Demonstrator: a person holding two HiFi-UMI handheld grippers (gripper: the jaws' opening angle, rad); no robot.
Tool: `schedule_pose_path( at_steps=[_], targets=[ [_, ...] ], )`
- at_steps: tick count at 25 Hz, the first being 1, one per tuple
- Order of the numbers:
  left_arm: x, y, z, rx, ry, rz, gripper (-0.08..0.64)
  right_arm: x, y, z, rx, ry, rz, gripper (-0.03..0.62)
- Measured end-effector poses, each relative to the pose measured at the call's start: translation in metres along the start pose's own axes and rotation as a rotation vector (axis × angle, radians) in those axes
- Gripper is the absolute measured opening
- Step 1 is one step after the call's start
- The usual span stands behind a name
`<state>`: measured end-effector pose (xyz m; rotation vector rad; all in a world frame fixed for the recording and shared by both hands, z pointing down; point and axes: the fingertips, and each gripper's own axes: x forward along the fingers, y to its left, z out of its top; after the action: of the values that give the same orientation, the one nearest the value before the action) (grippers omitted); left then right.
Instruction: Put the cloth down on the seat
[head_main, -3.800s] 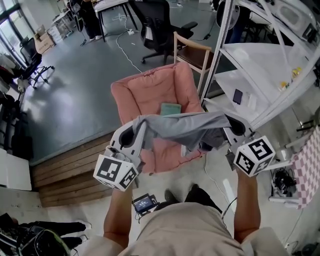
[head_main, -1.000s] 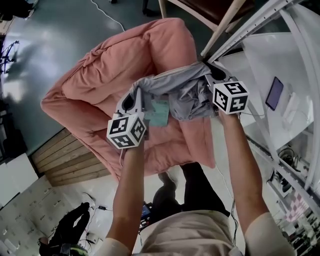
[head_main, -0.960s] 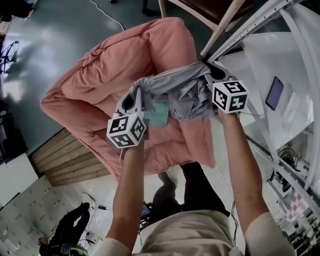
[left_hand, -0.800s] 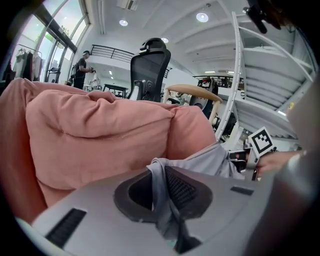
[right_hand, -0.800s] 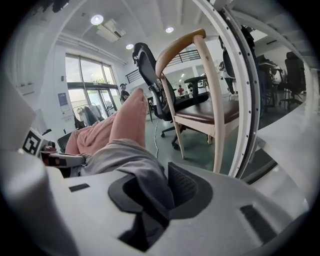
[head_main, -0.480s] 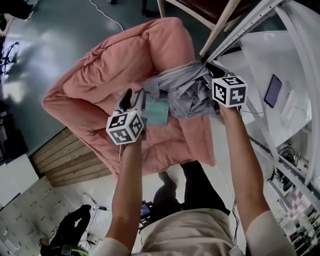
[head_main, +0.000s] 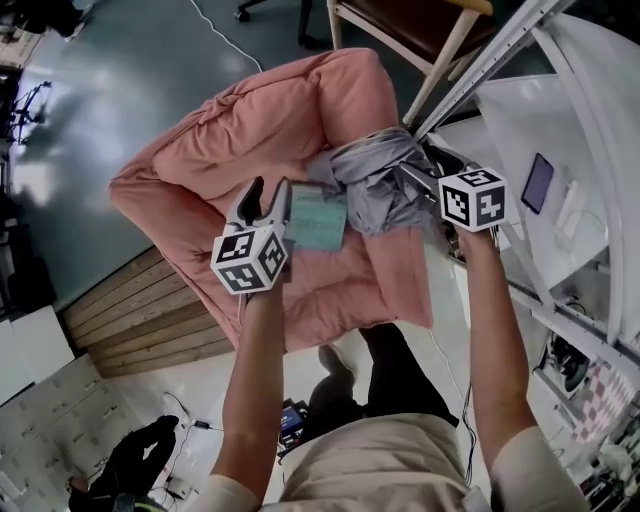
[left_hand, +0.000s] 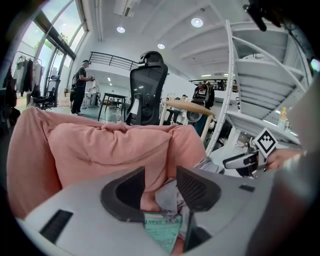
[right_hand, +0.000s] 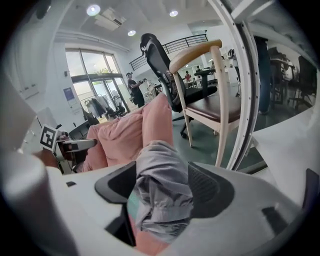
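Pink seat (head_main: 250, 120) bears crumpled grey cloth (head_main: 385, 185) beside green paper (head_main: 318, 220).

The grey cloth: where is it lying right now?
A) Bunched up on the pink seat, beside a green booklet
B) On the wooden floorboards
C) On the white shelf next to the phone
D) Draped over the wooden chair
A: the head view shows the grey cloth crumpled on the right side of the pink seat, beside the green booklet.
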<state>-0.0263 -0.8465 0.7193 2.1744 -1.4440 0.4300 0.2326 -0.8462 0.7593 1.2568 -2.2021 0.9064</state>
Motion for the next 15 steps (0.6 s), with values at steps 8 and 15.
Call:
schedule_pose_path(
  at_steps=[8,15],
  targets=[
    [-0.078,-0.024,0.07,0.055,-0.14,-0.064,0.173,-0.077,0.063,0.056,-0.059,-0.159,0.001,0.276],
    [-0.184,-0.049,0.136,0.13,-0.288,-0.125,0.167,-0.172,0.141,0.107,-0.145,-0.355,0.044,-0.006]
  ],
)
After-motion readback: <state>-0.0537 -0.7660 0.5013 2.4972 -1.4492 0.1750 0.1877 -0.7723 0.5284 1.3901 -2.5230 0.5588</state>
